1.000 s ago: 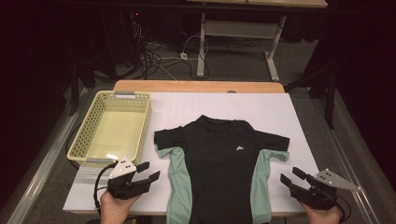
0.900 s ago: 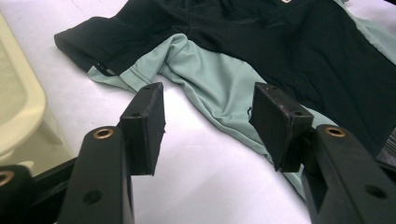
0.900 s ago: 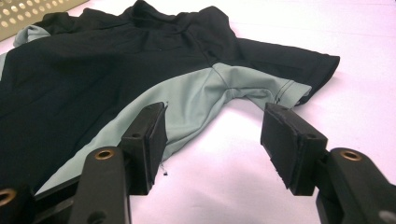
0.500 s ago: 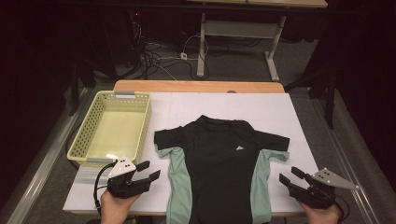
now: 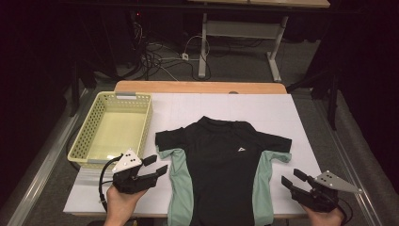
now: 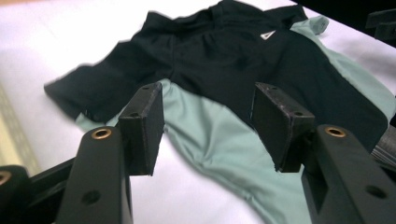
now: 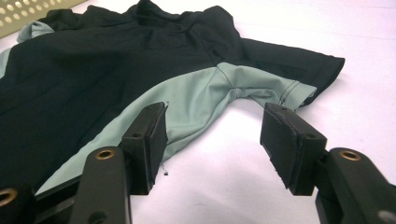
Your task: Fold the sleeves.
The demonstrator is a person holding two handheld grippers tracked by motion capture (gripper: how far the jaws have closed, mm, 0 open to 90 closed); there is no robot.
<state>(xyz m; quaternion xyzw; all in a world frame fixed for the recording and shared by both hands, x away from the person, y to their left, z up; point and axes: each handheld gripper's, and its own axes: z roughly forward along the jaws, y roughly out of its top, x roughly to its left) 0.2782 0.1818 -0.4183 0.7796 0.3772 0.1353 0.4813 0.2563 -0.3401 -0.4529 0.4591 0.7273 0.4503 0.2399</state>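
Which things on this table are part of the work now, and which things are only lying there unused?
Part of the work:
- black and green shirt, spread flat
- left gripper, jaws open beside the shirt
- right gripper, jaws open beside the shirt

Only lying there:
- yellow basket, empty
- white table cover

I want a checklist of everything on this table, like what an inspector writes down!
Surface: white table, wooden strip at the far edge.
Job's things: black and mint shirt lying flat, front up, collar away from the person.
Clutter: yellow basket, nothing seen inside.
Grippers: left gripper and right gripper both open, holding nothing, one beside each side of the shirt.
Cables: black cable looping from the left gripper; floor wires behind the table.
Surroundings: dark room, desk frame beyond.
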